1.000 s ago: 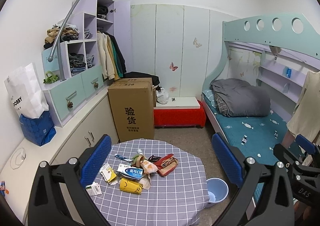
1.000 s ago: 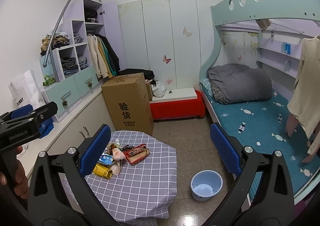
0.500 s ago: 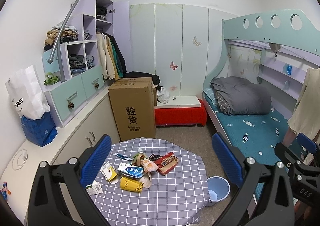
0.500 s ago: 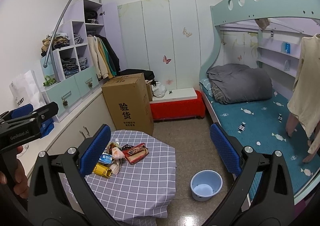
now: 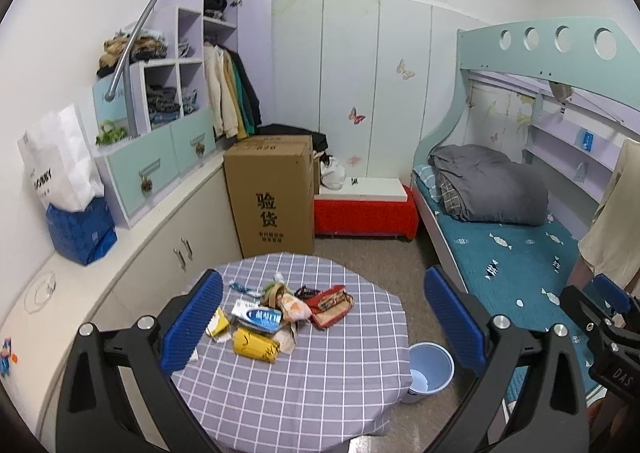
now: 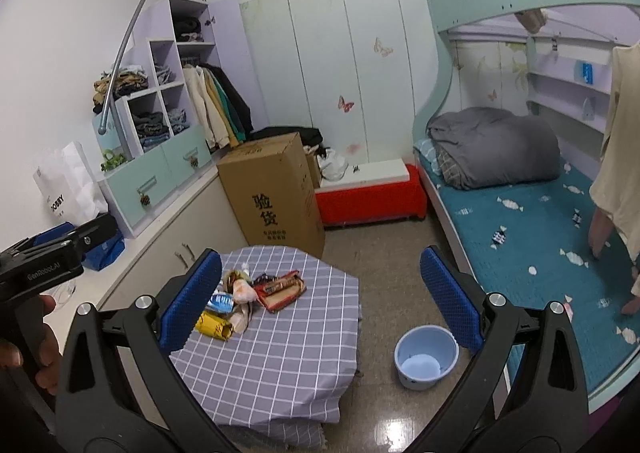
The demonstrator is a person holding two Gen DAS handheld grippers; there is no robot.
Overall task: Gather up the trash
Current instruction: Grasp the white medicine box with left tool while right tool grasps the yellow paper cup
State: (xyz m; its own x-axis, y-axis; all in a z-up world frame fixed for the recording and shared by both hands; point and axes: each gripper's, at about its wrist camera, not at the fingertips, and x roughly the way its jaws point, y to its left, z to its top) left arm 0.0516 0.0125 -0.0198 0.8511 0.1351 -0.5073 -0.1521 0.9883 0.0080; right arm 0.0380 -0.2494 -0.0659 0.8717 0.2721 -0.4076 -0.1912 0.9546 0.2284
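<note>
I have both tools raised above the room, nothing in either of them. My left hand-held gripper (image 5: 324, 317) stands wide, its blue pads framing the lower middle of the left wrist view with the trash between them in the picture, well below and apart from the pads. My right hand-held gripper (image 6: 320, 293) is spread just as wide and carries nothing.

The trash pile (image 5: 280, 317) lies on the checked grey cloth of the round surface (image 5: 320, 381), toward its far left part. In it I see a yellow packet (image 5: 256, 345) nearest the camera, a blue and white pouch (image 5: 260, 317) just behind it, a red wrapper (image 5: 330, 303) on the right side of the heap, and crumpled paper and small scraps around them, all touching or overlapping.

A light blue bucket (image 6: 426, 355) stands on the floor at the lower right of the surface, beside it and apart from the cloth, open end up. In the right wrist view it sits between the surface and the bunk bed (image 6: 540, 237).

A tall cardboard box (image 5: 272, 193) stands on the floor behind the surface, in the middle of the frame. At the left edge of the right wrist view I see my hand (image 6: 28, 349) wrapped round the handle of the left tool.
</note>
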